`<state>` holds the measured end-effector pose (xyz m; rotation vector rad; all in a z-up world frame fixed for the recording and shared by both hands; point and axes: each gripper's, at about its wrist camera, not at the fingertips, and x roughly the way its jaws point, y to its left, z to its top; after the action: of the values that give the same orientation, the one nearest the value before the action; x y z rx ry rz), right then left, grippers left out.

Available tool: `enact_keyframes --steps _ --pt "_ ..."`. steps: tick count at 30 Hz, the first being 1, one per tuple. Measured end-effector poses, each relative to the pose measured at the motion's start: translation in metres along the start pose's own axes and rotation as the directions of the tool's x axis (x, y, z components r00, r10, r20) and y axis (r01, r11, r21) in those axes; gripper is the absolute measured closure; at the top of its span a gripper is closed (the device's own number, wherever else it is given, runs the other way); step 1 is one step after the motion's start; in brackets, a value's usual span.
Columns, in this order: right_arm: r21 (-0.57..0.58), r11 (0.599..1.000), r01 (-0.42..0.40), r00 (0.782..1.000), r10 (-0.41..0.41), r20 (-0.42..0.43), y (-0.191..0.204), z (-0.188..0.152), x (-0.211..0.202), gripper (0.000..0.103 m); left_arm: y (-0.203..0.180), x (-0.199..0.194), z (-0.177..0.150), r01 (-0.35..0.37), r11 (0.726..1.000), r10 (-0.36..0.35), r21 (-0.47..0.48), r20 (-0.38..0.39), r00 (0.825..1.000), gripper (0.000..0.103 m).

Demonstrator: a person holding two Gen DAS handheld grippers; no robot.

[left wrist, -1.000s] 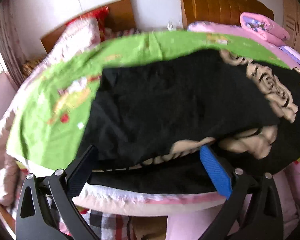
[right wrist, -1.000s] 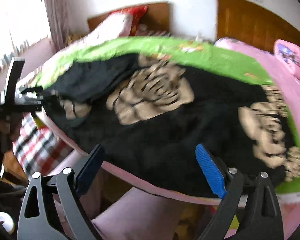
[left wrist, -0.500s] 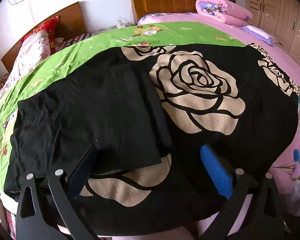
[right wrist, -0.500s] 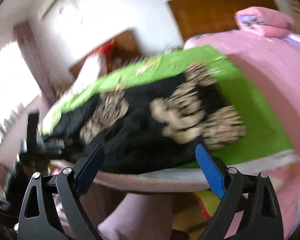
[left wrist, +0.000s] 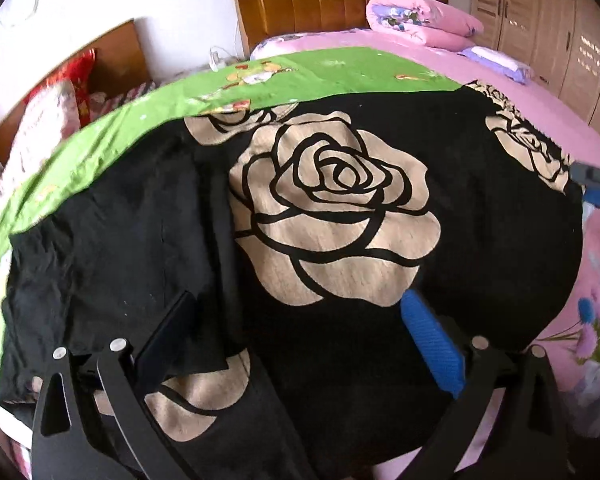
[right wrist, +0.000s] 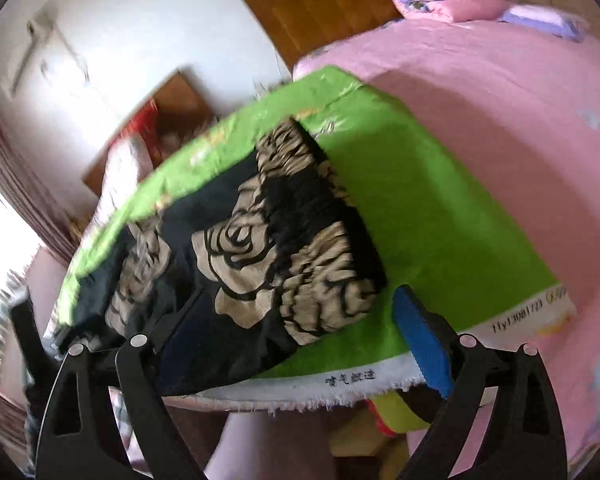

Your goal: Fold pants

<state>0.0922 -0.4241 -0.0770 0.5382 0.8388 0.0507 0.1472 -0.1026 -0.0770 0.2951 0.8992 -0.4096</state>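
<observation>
We hold the left gripper (left wrist: 300,320) low over the near edge of the bed, its two fingers spread wide apart and grasping nothing; the black finger (left wrist: 168,332) lies over the plain black part of the pants, and the blue-padded finger (left wrist: 432,344) lies over the printed part. We hold the right gripper (right wrist: 300,320) tilted, at the near corner of the bedding, likewise released, with its fingers well apart; its black finger (right wrist: 180,328) stands before the dark cloth and its blue-padded finger (right wrist: 420,340) stands before the green sheet (right wrist: 440,220). The pants (left wrist: 340,220), black with large beige roses, lie spread flat on the green sheet (left wrist: 320,76) across the near part of the bed. In the left wrist view we see a plain black layer (left wrist: 120,248) lying at the left end, beside the central rose, and the blue tip of the right gripper (left wrist: 596,188) at the right margin, beside the rose-printed end of the pants. In the right wrist view we see the gathered, rose-printed end of the pants (right wrist: 308,240) ending on the green sheet, the frayed white selvedge with printed characters (right wrist: 340,384) along the sheet's near edge, and the left gripper (right wrist: 28,328) at the far left, blurred. Both views show the wooden headboard (left wrist: 332,4) and the folded pink quilt (left wrist: 420,20) on the pink bed (right wrist: 500,112) behind.
</observation>
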Motion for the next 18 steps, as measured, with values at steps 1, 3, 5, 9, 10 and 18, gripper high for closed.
enact_keyframes --steps 1,3,5,9,10,18 --pt "-0.002 1.000 -0.018 1.000 0.018 -0.023 0.004 0.001 0.002 0.013 0.000 0.001 0.000 0.001 1.000 -0.001 0.002 0.002 1.000 0.001" --pt "-0.005 0.999 -0.034 0.998 0.034 -0.056 0.010 0.004 0.008 0.013 0.000 0.002 0.000 -0.001 1.000 0.001 0.001 0.011 1.000 0.001" --pt "0.039 0.998 -0.055 0.997 0.057 -0.043 0.010 0.004 0.010 0.018 0.000 0.001 -0.001 -0.001 1.000 0.001 0.000 0.022 1.000 0.001" --pt "0.185 0.974 -0.127 0.992 0.123 0.035 -0.015 0.000 0.007 0.050 0.003 -0.003 -0.003 0.008 1.000 -0.008 -0.001 0.030 1.000 0.001" --pt "0.210 0.968 -0.137 0.990 0.129 0.050 -0.021 -0.002 0.007 0.063 0.004 -0.005 -0.004 0.011 1.000 -0.011 -0.005 0.031 0.999 0.001" --pt "0.054 0.976 -0.211 0.947 0.190 0.258 0.036 0.009 -0.022 0.075 0.074 -0.065 -0.026 0.034 0.973 0.015 -0.230 0.205 0.979 0.002"
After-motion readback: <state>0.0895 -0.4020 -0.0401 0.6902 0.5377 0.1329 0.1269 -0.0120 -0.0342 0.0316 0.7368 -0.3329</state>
